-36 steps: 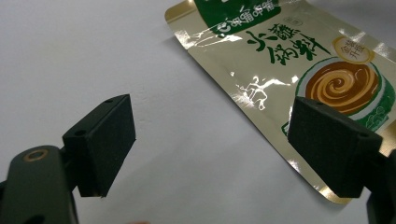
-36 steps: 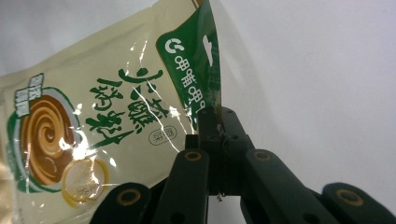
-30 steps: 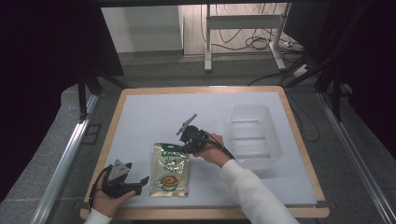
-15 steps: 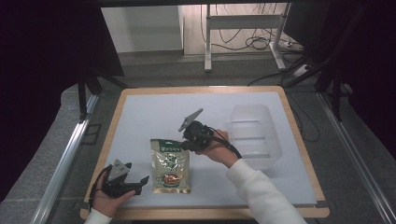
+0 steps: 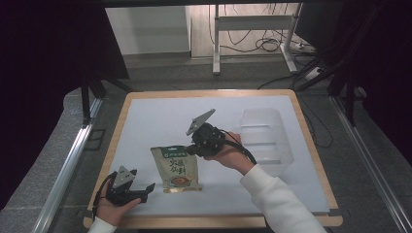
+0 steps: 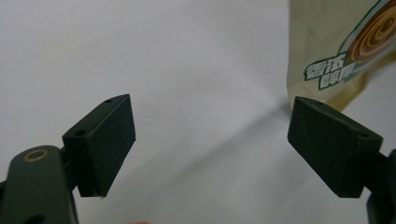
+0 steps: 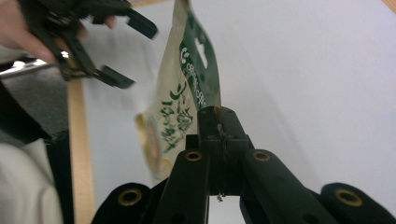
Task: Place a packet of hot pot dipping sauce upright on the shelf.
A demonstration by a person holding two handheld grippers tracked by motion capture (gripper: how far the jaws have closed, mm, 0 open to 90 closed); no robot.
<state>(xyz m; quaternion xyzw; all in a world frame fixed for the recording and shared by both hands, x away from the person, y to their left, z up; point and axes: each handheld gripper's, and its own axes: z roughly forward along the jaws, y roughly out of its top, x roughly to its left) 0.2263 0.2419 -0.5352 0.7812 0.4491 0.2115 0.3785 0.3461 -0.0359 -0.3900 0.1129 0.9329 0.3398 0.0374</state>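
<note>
Pouch [image 5: 177, 168] pinched in right tongs [image 5: 195, 148], near spread left tongs [image 5: 145, 187].

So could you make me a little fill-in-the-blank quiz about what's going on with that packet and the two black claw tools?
1. The right gripper is clamped on the ____ edge of the snack pouch.
2. The left gripper has its jaws ____, with nothing between them.
3. The clear plastic container sits on the ____ side of the white table, seen from above.

Missing words: top; open; right
</note>
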